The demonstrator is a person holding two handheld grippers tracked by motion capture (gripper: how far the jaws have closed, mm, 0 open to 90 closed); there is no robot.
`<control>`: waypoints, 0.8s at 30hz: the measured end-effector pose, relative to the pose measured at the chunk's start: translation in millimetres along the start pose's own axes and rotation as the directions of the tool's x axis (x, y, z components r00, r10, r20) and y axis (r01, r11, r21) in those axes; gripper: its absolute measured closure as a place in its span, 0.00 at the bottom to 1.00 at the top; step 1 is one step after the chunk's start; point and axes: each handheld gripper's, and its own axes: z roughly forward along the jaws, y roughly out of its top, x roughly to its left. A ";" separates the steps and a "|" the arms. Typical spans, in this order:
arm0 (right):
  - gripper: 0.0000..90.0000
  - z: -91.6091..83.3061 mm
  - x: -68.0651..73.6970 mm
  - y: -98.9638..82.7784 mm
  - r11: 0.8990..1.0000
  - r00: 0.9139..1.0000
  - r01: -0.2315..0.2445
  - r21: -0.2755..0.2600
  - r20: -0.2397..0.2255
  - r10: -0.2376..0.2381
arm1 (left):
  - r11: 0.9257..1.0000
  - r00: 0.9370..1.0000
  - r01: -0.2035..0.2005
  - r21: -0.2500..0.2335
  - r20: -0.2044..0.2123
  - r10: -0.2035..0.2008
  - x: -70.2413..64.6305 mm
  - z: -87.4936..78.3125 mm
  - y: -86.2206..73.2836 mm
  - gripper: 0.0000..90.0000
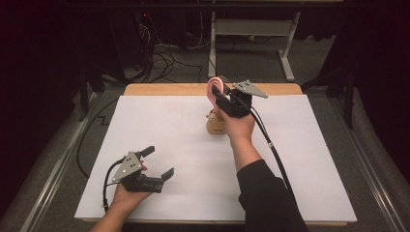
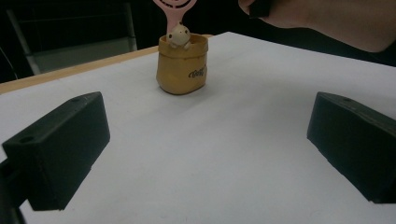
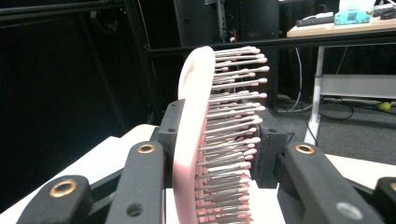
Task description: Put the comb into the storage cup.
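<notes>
Looking at: the white table sheet (image 1: 169,125) from above, going left to right, me driving this remotely.
Left gripper (image 1: 153,163): sits at the near left corner of the sheet in the person's left hand (image 1: 126,193), jaws spread wide with nothing between them. In the left gripper view I just see bare white sheet between the two black jaws.
Cup (image 2: 182,65): little tan holder with a small figure on its rim and dark lettering on the side, standing upright toward the far middle of the sheet, well apart from the left gripper. From above it sits just under the right hand (image 1: 237,126).
Hairbrush (image 3: 212,140): pink, held up over the cup. In the left gripper view its handle comes down to the cup's mouth behind the figure; can't tell if it touches inside.
Right gripper (image 1: 218,93): far middle, above the cup, jaws clamped on the hairbrush. The right gripper view shows the brush head edge-on between the jaws, pink back on the left, bristles pointing right.
Cable (image 1: 273,150): trails from the right gripper back along the sleeve.
</notes>
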 end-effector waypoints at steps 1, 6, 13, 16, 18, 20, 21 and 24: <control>0.71 0.0 -0.2 0.3 1.000 1.000 0.002 0.002 0.004 -0.002 | 1.000 1.000 -0.001 0.000 0.000 0.001 0.3 -0.2 0.1 0.00; 0.69 -0.5 -1.7 1.0 1.000 1.000 0.008 0.013 0.017 -0.009 | 1.000 1.000 -0.003 0.001 -0.001 0.003 0.6 -0.4 0.1 0.00; 0.68 -1.9 -4.6 2.0 0.999 0.999 0.024 0.030 0.028 -0.024 | 1.000 1.000 -0.005 0.002 -0.001 0.005 0.2 0.1 0.1 0.00; 0.68 -2.7 -5.2 2.6 0.999 0.999 0.026 0.031 0.032 -0.027 | 1.000 1.000 -0.005 0.002 0.000 0.005 0.1 0.1 0.1 0.00; 0.68 -3.0 -5.7 2.8 0.999 0.999 0.026 0.033 0.033 -0.027 | 1.000 1.000 -0.005 0.003 0.001 0.005 0.0 0.2 0.1 0.00; 0.68 -3.5 -5.7 3.1 0.999 0.999 0.028 0.034 0.035 -0.029 | 1.000 1.000 -0.007 0.003 0.001 0.007 0.0 0.2 0.2 0.00; 0.68 -3.7 -5.9 3.2 0.999 0.999 0.029 0.034 0.035 -0.030 | 1.000 1.000 -0.006 0.003 0.002 0.006 0.0 0.3 0.2 0.00; 0.66 -4.3 -6.4 3.2 0.999 0.999 0.026 0.040 0.039 -0.028 | 1.000 1.000 -0.006 0.004 0.002 0.006 0.0 0.5 0.1 0.00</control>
